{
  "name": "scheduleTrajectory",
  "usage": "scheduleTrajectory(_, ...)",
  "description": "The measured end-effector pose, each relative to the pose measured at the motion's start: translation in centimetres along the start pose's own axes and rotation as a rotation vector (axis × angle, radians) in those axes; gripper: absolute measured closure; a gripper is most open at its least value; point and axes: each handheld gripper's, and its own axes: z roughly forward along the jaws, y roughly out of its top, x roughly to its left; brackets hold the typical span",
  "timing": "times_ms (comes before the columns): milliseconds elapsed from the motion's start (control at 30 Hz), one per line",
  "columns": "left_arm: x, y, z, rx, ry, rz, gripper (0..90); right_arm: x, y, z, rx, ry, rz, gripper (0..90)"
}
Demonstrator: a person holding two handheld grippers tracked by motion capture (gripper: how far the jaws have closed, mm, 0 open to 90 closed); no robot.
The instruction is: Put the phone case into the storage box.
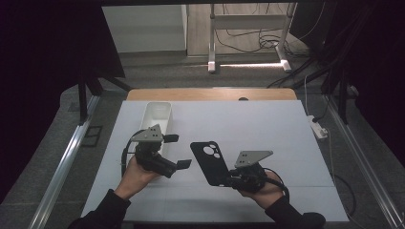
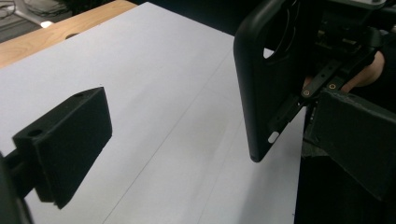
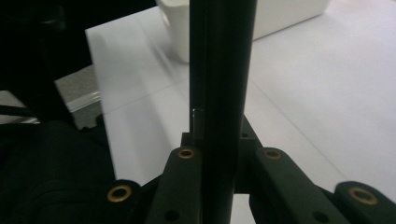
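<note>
Right tool (image 1: 228, 180) clamps a black phone case (image 1: 209, 162) (held upright) at lower centre — left tool (image 1: 177, 151), centre-left, gapes empty.

The black phone case (image 1: 208, 161) sits just below the middle of the high view, lifted off the white counter (image 1: 267, 129) and tilted, its round camera cutout (at the upper end) facing up. Matte and empty, it stands edge-on at the centre of the right gripper view, its lower end clamped.
</note>
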Motion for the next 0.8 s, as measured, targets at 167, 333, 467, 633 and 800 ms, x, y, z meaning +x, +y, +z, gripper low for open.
scheduleTrajectory(167, -0.15, 0.07, -0.03, -0.004, 0.003, 0.002, 0.8, 0.01, -0.10, 0.06, 0.006, 0.025, 0.002, 84.8)
scheduleTrajectory(333, -0.38, 0.11, -0.02, 0.002, -0.004, -0.007, 17.1, 0.10, -0.08, 0.18, 0.000, 0.037, 0.001, 84.8)
scheduleTrajectory(467, -0.47, 0.14, -0.02, -0.004, -0.032, -0.020, 32.2, 0.20, -0.08, 0.28, 0.000, 0.038, -0.002, 84.8)
scheduleTrajectory(633, -0.69, 0.28, -0.06, -0.012, -0.051, -0.035, 50.1, 0.34, -0.04, 0.45, 0.005, 0.030, -0.010, 84.8)
scheduleTrajectory(800, -0.75, 0.38, -0.09, -0.002, -0.045, -0.042, 62.8, 0.41, -0.01, 0.53, 0.010, 0.008, -0.015, 84.8)
